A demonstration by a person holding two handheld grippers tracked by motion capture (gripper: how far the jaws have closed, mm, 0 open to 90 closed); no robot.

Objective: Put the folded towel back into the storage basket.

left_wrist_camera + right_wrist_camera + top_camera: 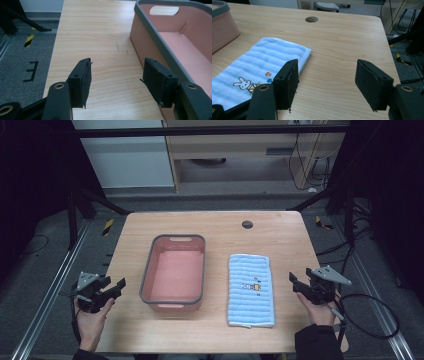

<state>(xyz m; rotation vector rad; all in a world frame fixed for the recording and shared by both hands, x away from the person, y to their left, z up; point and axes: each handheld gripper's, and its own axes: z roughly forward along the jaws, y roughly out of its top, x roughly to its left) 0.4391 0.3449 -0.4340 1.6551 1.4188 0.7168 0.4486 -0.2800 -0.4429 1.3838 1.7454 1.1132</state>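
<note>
A pink bin with a grey rim (147, 270) stands in the middle of the wooden table, nothing showing inside it. To its right lies a folded light-blue striped towel (250, 290) with a small rabbit print. My left gripper (116, 287) hovers at the table's left edge, open, with only bare wood between its jaws (116, 77); the pink bin (160, 40) is just to its right. My right gripper (296, 281) is held at the right edge, open and holding nothing (327, 80), with the towel (262, 65) beside its left jaw.
A round dark grommet hole (247, 224) sits near the table's far edge. Black frame legs (95, 200) and cables (370, 305) lie on the grey floor around the table. Bare wood lies between bin and towel and behind both.
</note>
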